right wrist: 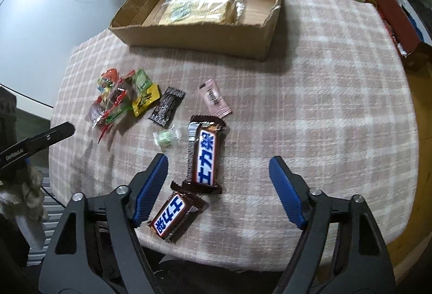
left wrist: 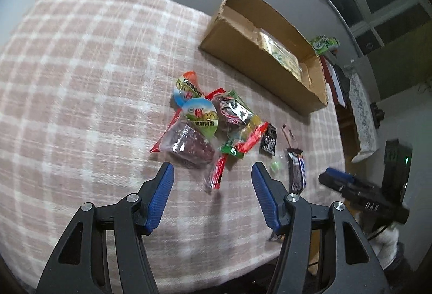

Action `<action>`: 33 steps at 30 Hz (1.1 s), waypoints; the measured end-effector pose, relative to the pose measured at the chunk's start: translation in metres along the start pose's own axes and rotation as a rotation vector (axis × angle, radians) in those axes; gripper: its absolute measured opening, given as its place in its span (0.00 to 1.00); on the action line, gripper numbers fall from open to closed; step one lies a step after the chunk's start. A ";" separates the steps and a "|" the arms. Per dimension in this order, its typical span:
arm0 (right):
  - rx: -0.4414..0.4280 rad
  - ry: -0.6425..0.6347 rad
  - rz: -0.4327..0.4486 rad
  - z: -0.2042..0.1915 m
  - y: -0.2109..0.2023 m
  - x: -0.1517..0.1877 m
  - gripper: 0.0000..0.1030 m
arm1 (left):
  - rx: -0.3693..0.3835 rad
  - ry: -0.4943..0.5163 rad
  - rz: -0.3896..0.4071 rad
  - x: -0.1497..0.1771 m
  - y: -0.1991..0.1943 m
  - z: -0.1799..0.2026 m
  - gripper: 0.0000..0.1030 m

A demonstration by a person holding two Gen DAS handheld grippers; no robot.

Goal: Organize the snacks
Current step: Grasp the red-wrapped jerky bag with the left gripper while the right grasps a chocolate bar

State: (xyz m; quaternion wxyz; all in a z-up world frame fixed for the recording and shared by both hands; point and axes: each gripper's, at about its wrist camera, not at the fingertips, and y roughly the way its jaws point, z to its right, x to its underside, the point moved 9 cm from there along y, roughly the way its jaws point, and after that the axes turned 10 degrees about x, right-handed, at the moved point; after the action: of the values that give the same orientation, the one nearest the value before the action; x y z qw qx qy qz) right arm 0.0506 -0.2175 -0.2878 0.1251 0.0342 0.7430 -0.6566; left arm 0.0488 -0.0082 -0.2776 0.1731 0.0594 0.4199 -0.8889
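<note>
Through my left wrist camera, my left gripper (left wrist: pixel 213 175) hangs spread wide with nothing between its blue pads, just above the checked tablecloth (left wrist: pixel 81 94). Just ahead lies the heap of snacks (left wrist: pixel 208 123), small bright packets piled on each other. Beyond it stands the cardboard box (left wrist: pixel 259 61), with a yellowish pack inside.

Through my right wrist camera, my right gripper (right wrist: pixel 218 172) is likewise released and grasps nothing. A brown chocolate bar (right wrist: pixel 206 156) lies between its fingers on the cloth, a second chocolate bar (right wrist: pixel 175 217) just beside the left pad. A pink sachet (right wrist: pixel 214 100) and black packet (right wrist: pixel 166 106) lie farther out.
</note>
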 end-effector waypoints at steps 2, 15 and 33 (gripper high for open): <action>0.002 -0.004 -0.007 -0.002 0.004 0.001 0.75 | -0.003 -0.026 0.005 -0.004 0.003 -0.006 0.57; 0.017 -0.016 -0.050 -0.008 0.017 0.000 0.75 | -0.121 0.051 -0.018 -0.020 0.022 -0.004 0.57; 0.072 -0.070 -0.102 -0.025 0.049 0.004 0.53 | -0.232 0.076 -0.040 -0.014 0.041 -0.018 0.46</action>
State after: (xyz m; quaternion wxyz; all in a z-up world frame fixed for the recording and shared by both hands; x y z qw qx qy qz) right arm 0.0536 -0.1864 -0.3330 0.1164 -0.0223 0.7149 -0.6891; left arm 0.0757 -0.0149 -0.3154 0.1448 0.0642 0.5274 -0.8347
